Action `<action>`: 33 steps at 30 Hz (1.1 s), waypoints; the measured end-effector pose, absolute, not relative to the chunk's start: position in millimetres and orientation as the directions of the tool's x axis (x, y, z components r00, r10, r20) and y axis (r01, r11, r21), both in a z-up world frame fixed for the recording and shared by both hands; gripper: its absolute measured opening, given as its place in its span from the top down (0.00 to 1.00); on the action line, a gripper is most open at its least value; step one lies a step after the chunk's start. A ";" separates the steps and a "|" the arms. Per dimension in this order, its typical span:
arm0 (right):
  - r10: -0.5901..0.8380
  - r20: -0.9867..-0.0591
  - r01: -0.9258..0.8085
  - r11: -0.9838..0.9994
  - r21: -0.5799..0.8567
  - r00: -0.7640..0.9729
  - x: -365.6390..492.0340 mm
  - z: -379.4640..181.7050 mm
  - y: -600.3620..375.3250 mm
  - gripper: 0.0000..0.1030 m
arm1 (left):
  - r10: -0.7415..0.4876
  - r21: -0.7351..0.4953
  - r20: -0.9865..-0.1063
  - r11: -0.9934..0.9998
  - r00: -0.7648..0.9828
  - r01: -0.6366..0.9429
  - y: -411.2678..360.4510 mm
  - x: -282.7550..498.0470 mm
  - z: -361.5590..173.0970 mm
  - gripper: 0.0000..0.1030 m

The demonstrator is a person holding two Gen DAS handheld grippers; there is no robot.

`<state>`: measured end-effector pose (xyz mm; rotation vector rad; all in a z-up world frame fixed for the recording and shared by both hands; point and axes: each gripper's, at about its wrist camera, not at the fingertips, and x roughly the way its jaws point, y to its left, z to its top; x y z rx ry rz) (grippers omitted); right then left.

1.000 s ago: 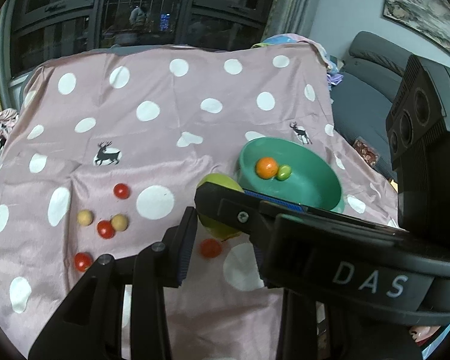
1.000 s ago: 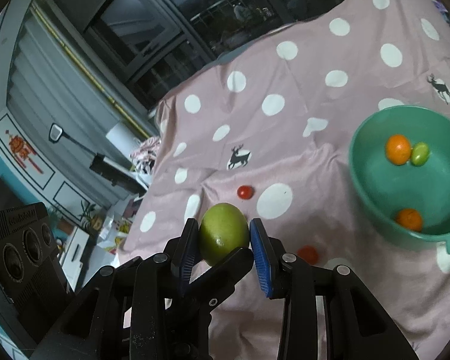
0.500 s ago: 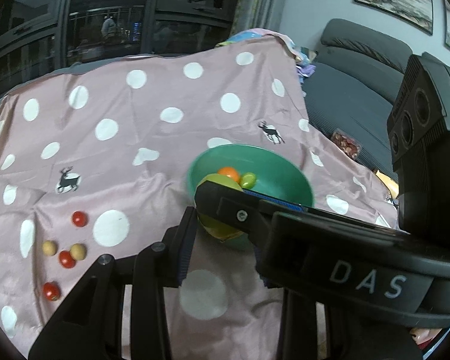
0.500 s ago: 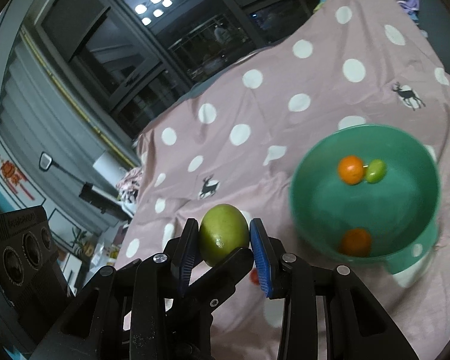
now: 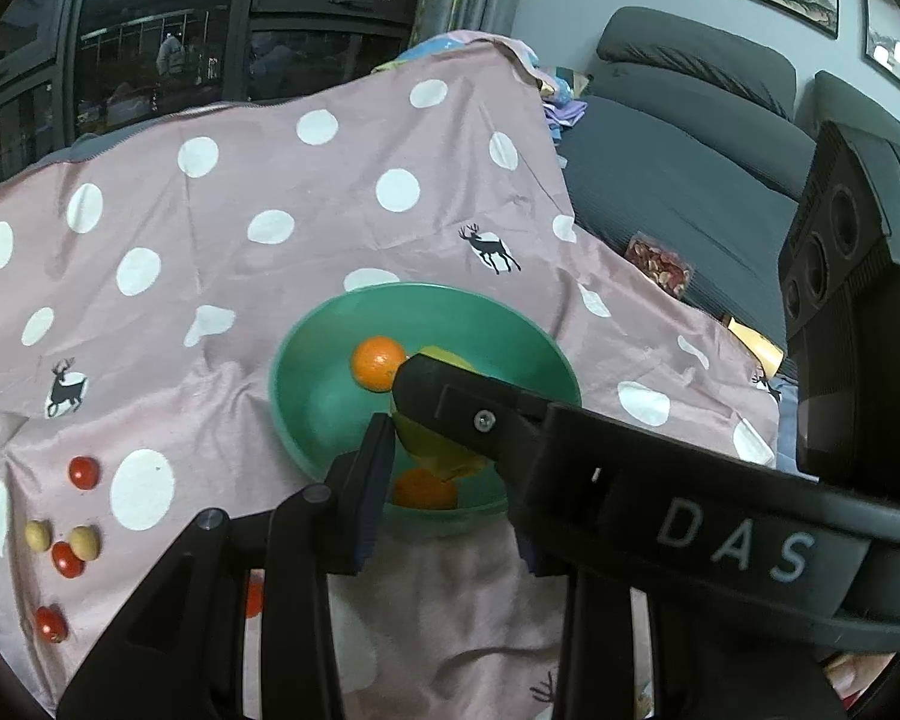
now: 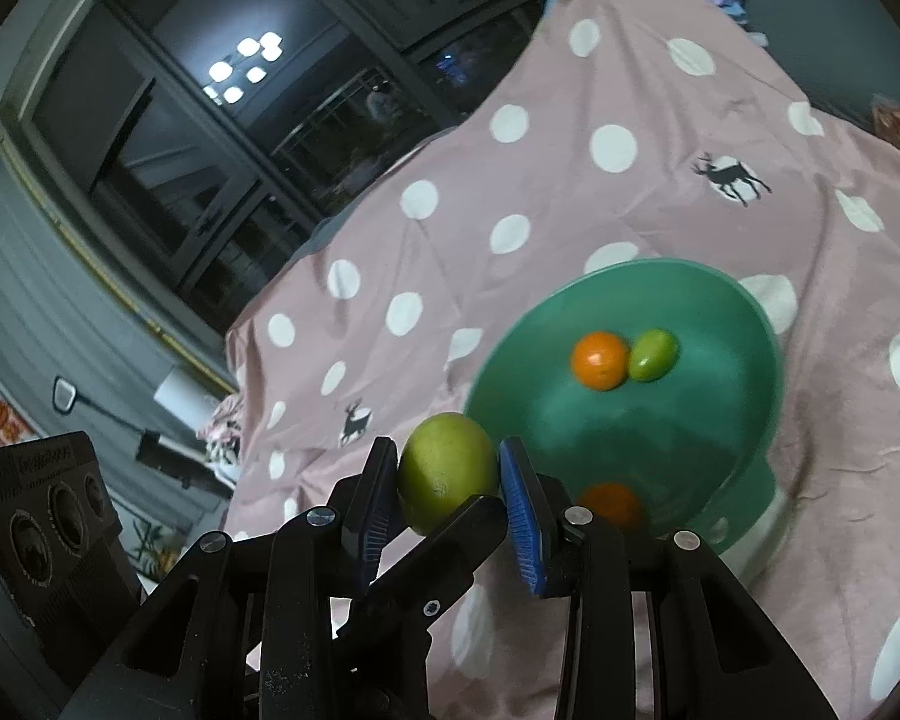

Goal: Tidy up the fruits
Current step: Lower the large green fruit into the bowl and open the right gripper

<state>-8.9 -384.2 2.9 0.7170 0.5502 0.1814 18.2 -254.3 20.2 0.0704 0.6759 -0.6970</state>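
since a second ago we have carried the green mango [image 6: 447, 468], clamped in our right hand-held gripper [image 6: 450, 480], over the green bowl [image 6: 744, 306]; left hand-held gripper [image 5: 444, 480] gapes, holding nothing.

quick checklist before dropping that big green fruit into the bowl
1. Grip: right gripper shut on the green fruit, both pads touching it: ok.
2. Fruit above the green bowl: not ok in the right wrist view, where it sits off the near rim; the left wrist view suggests overlap.
3. Landing spot: two oranges and a small green fruit inside, bare floor between: ok.
4. Bowl upright on the cloth: ok.
5. Left gripper state: cannot tell, the right gripper hides one finger.
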 end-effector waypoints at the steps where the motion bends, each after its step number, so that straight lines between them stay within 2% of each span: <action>1: 0.334 -0.419 0.036 0.744 0.667 0.844 -8.9 1.5 -386.2 0.63 | -0.572 -0.159 -0.600 0.771 0.560 0.617 -256.6 19.1 18.4 0.66; 15: 0.278 -0.461 0.156 0.694 0.703 0.842 7.2 -19.1 -413.9 0.63 | -0.569 -0.154 -0.656 0.744 0.496 0.651 -285.8 45.3 4.5 0.66; 33: 0.230 -0.537 0.279 0.655 0.702 0.812 18.3 -38.1 -426.4 0.63 | -0.595 -0.215 -0.688 0.714 0.415 0.666 -301.8 64.5 -16.6 0.66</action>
